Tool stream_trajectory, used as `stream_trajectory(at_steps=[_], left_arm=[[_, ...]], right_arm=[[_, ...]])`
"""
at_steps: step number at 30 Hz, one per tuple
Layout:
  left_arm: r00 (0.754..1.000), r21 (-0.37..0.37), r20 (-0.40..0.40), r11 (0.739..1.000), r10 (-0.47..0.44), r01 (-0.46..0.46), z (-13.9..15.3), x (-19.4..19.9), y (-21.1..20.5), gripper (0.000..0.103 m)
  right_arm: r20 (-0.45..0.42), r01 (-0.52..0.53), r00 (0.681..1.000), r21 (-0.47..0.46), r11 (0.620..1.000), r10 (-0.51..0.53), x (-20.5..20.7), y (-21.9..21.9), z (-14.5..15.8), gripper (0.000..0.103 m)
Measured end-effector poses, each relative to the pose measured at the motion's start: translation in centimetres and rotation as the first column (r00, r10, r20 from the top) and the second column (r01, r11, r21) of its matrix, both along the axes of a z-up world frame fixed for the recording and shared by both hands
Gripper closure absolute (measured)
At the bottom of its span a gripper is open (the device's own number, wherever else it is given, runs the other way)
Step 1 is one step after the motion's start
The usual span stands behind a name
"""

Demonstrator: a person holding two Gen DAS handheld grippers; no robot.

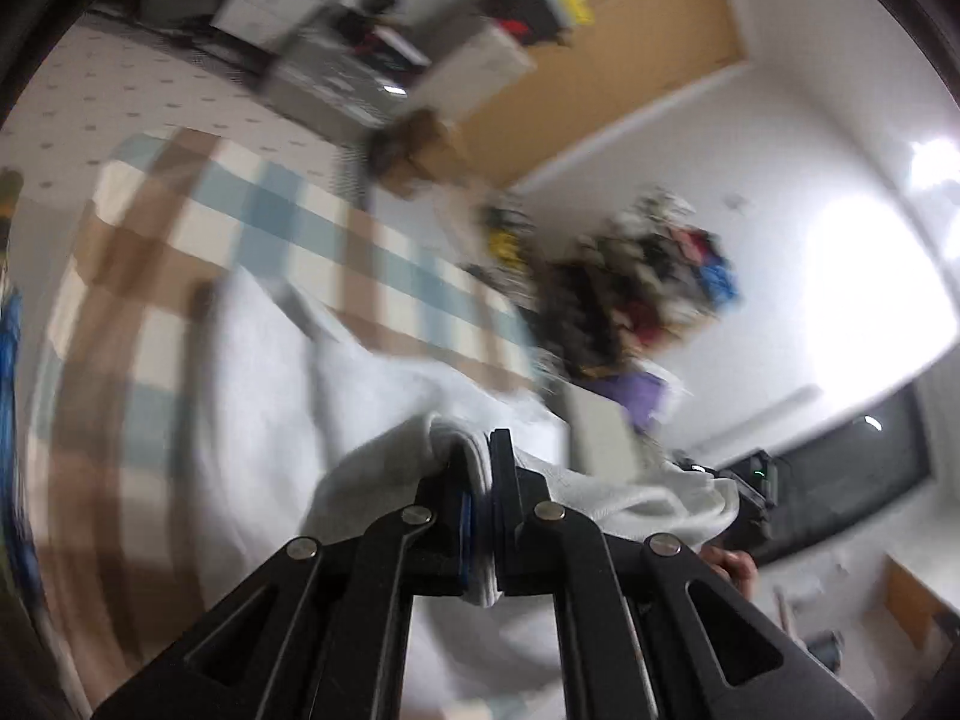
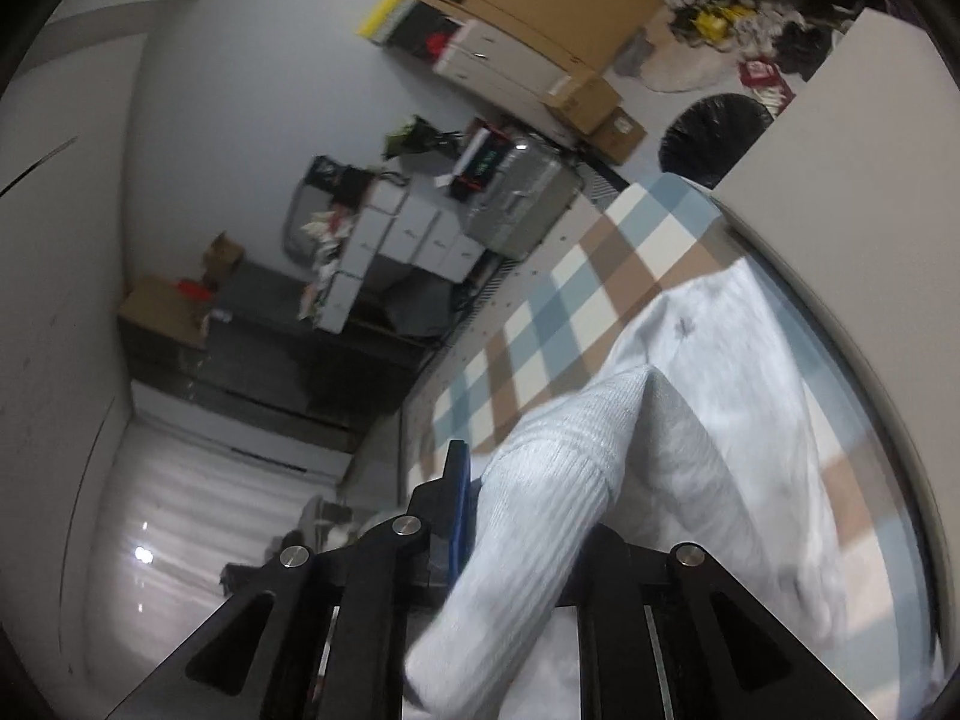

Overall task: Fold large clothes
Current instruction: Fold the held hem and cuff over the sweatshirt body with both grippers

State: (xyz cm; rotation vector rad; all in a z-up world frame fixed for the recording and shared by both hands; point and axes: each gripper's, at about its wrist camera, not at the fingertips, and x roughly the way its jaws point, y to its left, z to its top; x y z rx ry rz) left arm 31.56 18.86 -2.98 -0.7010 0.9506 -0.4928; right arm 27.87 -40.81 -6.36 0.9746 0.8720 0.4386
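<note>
My left tool (image 1: pixel 480 468) is clamped tight on a folded edge of the white garment (image 1: pixel 372 396), fingers pinched together. My right tool (image 2: pixel 510 480) grips the garment's ribbed cuff (image 2: pixel 540 492), which hides one finger. Both tools are tilted, holding the cloth raised above the checkered mat (image 2: pixel 576 294), over which the rest drapes.
</note>
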Motion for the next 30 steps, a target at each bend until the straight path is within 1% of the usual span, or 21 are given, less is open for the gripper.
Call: stream_trajectory(at_steps=[1,2,4,5,6,7,8,9,10,13,15,18,20,22,23,24,25,26,27,29,30], left_arm=[[0.998,0.028,-0.048,0.999,0.027,-0.026,-1.4,1.2,0.3,0.102],[0.994,0.049,-0.096,0.998,0.05,-0.046,-2.6,1.5,0.8,0.102],[0.973,0.084,-0.214,0.994,0.089,-0.073,-6.3,3.6,1.4,0.094],[0.967,0.089,-0.24,0.994,0.084,-0.064,-6.9,4.1,1.4,0.08],[0.964,0.076,-0.257,0.996,0.064,-0.046,-7.8,4.3,1.9,0.061],[0.972,0.044,-0.229,0.998,0.046,-0.037,-7.7,3.9,2.6,0.052],[0.979,0.041,-0.199,0.998,0.047,-0.039,-7.1,3.0,3.0,0.034],[0.985,0.073,-0.158,0.996,0.071,-0.06,-6.0,2.1,3.5,0.019],[0.988,0.123,-0.113,0.988,0.105,-0.091,-5.3,1.1,3.9,0.017],[0.993,0.271,-0.055,0.959,0.104,-0.085,-4.4,-0.3,3.1,0.017],[0.993,0.373,-0.107,0.928,0.041,0.001,-6.2,0.0,1.5,0.017],[0.974,0.389,-0.225,0.914,-0.028,0.116,-9.7,1.1,0.0,0.018],[0.964,0.376,-0.263,0.915,-0.046,0.146,-11.2,1.4,-0.3,0.018],[0.957,0.394,-0.285,0.905,-0.045,0.16,-11.3,1.1,-1.0,0.026],[0.955,0.412,-0.291,0.894,-0.054,0.176,-11.4,0.9,-1.5,0.037],[0.953,0.449,-0.293,0.869,-0.076,0.208,-11.7,0.6,-2.4,0.052],[0.951,0.482,-0.299,0.847,-0.082,0.225,-11.4,0.3,-2.8,0.059],[0.948,0.54,-0.304,0.802,-0.095,0.253,-11.6,-0.2,-3.8,0.069],[0.95,0.569,-0.292,0.779,-0.109,0.264,-11.5,-0.7,-4.3,0.074],[0.959,0.596,-0.263,0.763,-0.108,0.249,-10.8,-1.1,-4.8,0.088],[0.963,0.595,-0.249,0.769,-0.1,0.234,-10.4,-1.3,-4.7,0.092]], right_arm=[[-0.026,-0.007,1.0,0.001,1.0,0.007,2.5,0.3,-1.4,0.051],[-0.05,-0.016,0.999,-0.006,1.0,0.016,4.3,0.3,-2.7,0.04],[-0.09,0.005,0.996,-0.081,0.997,-0.013,6.8,0.1,-5.5,0.037],[-0.111,-0.009,0.994,-0.11,0.994,-0.003,7.5,-0.1,-6.9,0.037],[-0.123,-0.021,0.992,-0.136,0.991,0.004,7.8,-0.3,-8.0,0.037],[-0.108,-0.025,0.994,-0.151,0.988,0.009,7.7,-0.5,-8.5,0.037],[-0.085,-0.031,0.996,-0.168,0.985,0.017,7.5,-0.7,-8.7,0.037],[-0.055,-0.058,0.997,-0.199,0.978,0.048,7.2,-0.7,-8.7,0.036],[-0.036,-0.09,0.996,-0.242,0.966,0.084,6.8,-0.6,-8.6,0.034],[-0.007,-0.175,0.981,-0.479,0.86,0.195,5.6,1.1,-8.0,0.026],[-0.026,-0.252,0.957,-0.569,0.783,0.289,5.5,2.7,-8.6,0.026],[-0.087,-0.326,0.925,-0.681,0.655,0.37,6.4,5.0,-9.9,0.026],[-0.128,-0.368,0.902,-0.725,0.582,0.412,7.5,6.2,-11.1,0.026],[-0.173,-0.381,0.892,-0.785,0.489,0.418,8.7,7.3,-12.3,0.028],[-0.191,-0.385,0.89,-0.8,0.46,0.413,9.3,7.5,-12.9,0.033],[-0.207,-0.389,0.889,-0.813,0.434,0.409,9.9,7.7,-13.2,0.05],[-0.218,-0.398,0.884,-0.815,0.421,0.413,10.3,7.9,-13.5,0.059],[-0.222,-0.399,0.883,-0.818,0.414,0.413,10.5,8.1,-13.6,0.062],[-0.217,-0.396,0.882,-0.823,0.408,0.418,10.6,8.3,-13.7,0.076],[-0.211,-0.396,0.871,-0.837,0.378,0.444,10.3,8.8,-13.5,0.084],[-0.204,-0.397,0.869,-0.832,0.388,0.452,10.2,8.6,-13.2,0.095]])
